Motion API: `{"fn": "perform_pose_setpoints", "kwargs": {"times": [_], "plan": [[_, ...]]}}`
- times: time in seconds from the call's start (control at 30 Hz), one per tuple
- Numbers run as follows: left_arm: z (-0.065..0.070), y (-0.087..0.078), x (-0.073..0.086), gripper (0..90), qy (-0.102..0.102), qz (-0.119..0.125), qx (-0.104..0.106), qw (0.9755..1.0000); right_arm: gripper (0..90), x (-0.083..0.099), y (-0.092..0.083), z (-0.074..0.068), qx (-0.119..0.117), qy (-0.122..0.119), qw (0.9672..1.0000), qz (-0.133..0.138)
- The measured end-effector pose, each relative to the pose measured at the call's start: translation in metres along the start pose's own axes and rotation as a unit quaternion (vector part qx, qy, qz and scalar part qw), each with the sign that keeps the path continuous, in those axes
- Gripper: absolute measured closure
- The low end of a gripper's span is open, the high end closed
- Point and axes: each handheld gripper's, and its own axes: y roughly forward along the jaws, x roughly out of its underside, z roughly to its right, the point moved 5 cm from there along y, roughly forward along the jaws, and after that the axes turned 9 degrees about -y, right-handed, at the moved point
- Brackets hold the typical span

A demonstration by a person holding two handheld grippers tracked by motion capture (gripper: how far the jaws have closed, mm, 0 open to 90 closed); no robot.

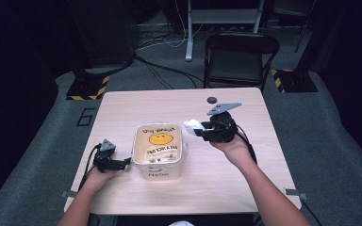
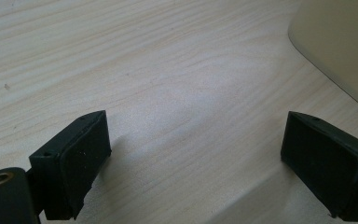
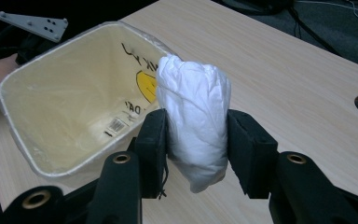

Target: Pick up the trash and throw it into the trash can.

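A cream plastic bin (image 1: 159,149) with a yellow smiley face printed inside stands in the middle of the wooden table (image 1: 245,183). My right gripper (image 1: 199,129) hovers just right of the bin's far right corner, shut on a crumpled white wad of plastic (image 1: 193,126). In the right gripper view the wad (image 3: 195,119) bulges up between the two black pads, with the bin's open mouth (image 3: 70,102) behind and to the left. My left gripper (image 1: 125,162) rests on the table at the bin's left side, open. Its jaws (image 2: 193,158) stand wide apart over bare wood, the bin's wall (image 2: 340,42) at upper right.
A round cable hole (image 1: 211,100) sits near the table's far edge. Beyond the table stand a black folding chair (image 1: 240,59), a white stand leg (image 1: 189,33) and floor cables. Bare tabletop lies in front of the bin and to the right.
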Motion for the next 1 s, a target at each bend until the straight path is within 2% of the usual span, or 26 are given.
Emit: {"fn": "perform_pose_setpoints", "kwargs": {"times": [0.67,1.0], "plan": [[0.0,0.0,0.0,8.0,0.0,0.0,0.0,1.0,58.1,-0.025,0.022,-0.034,-0.04,-0.035,0.9985,0.014],[0.0,0.0,0.0,8.1,0.0,0.0,0.0,1.0,58.0,-0.03,0.034,-0.045,-0.053,-0.037,0.9978,0.014]]}}
